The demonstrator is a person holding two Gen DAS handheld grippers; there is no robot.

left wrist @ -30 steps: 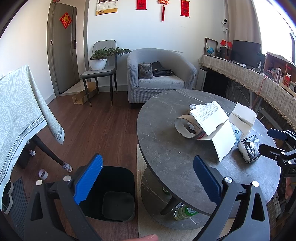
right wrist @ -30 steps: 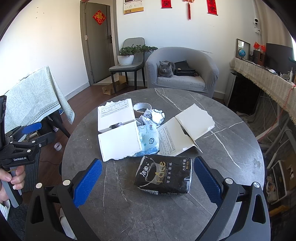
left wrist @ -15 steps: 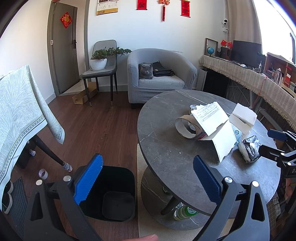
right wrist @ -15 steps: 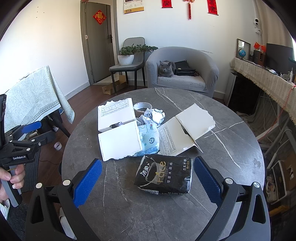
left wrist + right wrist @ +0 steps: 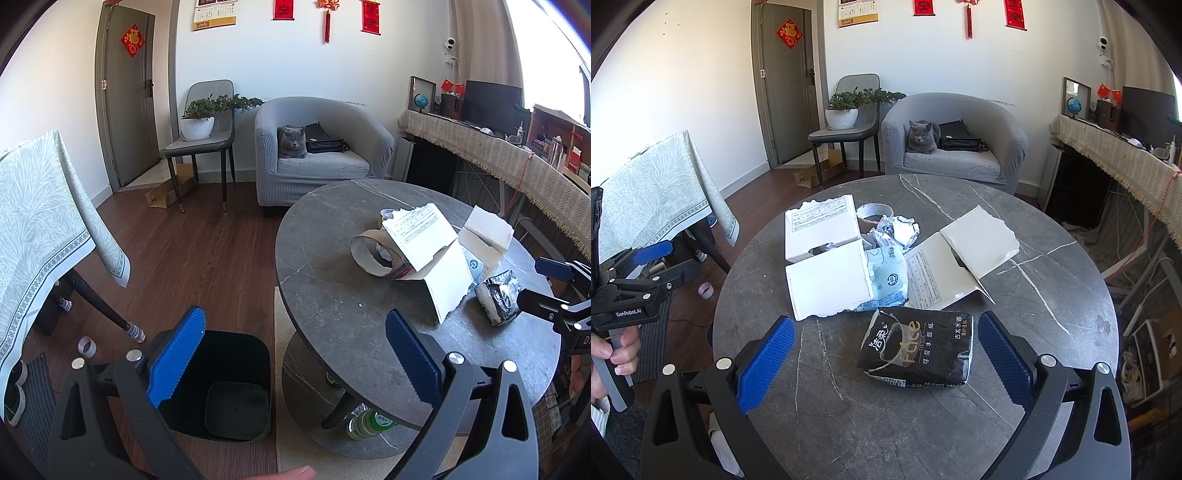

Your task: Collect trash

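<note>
A black tissue pack wrapper [image 5: 918,349] lies on the round grey table [image 5: 1052,325], just ahead of my open, empty right gripper [image 5: 886,360]. Behind it lie torn white box pieces [image 5: 827,280] [image 5: 960,262], a light blue wrapper [image 5: 888,278], crumpled paper [image 5: 897,229] and a tape roll [image 5: 873,211]. My left gripper [image 5: 295,358] is open and empty, held above the floor over a black bin [image 5: 225,387] left of the table [image 5: 325,295]. The left wrist view shows the wrapper [image 5: 496,299], a brown cardboard ring [image 5: 371,253] and the right gripper [image 5: 554,288].
A cloth-covered table [image 5: 40,225] stands at the left. A grey armchair with a cat [image 5: 292,142] and a chair with a potted plant [image 5: 199,123] stand at the back. A bottle [image 5: 364,424] lies on the table's lower shelf. A covered sideboard [image 5: 517,173] runs along the right.
Both views have shifted only very slightly. Nothing has been taken hold of or let go.
</note>
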